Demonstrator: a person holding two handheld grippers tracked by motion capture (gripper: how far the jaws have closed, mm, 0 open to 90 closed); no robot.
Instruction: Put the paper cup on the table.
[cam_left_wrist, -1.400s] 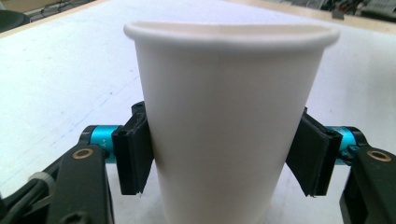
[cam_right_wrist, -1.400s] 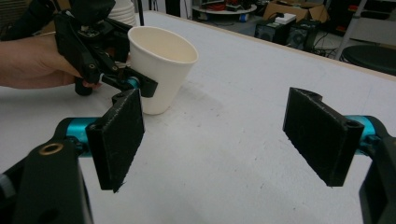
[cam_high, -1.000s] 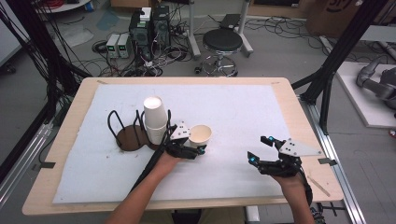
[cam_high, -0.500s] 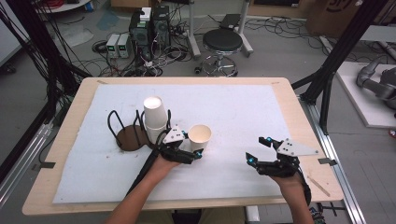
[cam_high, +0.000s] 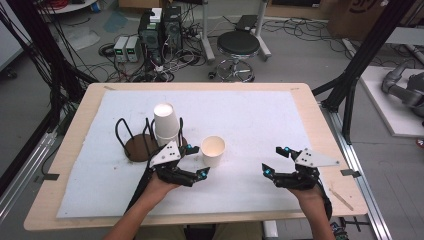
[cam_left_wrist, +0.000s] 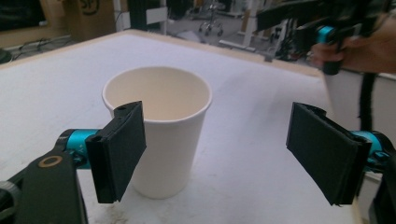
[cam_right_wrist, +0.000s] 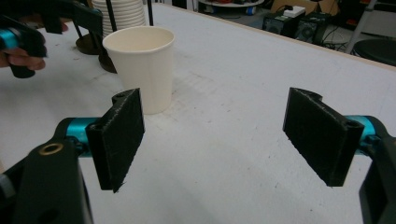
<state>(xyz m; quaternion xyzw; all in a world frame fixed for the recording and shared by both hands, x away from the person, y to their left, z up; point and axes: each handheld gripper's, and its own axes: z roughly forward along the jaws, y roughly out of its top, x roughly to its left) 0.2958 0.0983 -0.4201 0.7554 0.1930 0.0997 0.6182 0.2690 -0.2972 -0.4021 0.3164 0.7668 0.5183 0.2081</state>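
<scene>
The left gripper (cam_high: 196, 161), jaws just opened and clear of the paper cup (cam_high: 213, 150), sat beside it on the white mat (cam_high: 260, 120). The right gripper (cam_high: 274, 161) rested open, well apart. Stacked cups (cam_high: 166, 122) stood in a wire holder (cam_high: 131, 142).

A light wooden table (cam_high: 310, 107) carries a white mat (cam_high: 260, 120) that covers nearly the whole top, leaving a bare wooden border on every side. On the mat, an upright white paper cup (cam_high: 213, 151) stands alone near the middle, open end up. Just to its left sits a round dark brown base (cam_high: 136, 149) with black wire loops rising from it, and a stack of white cups (cam_high: 166, 123) stands upside down on that holder. The right half of the mat lies bare.
</scene>
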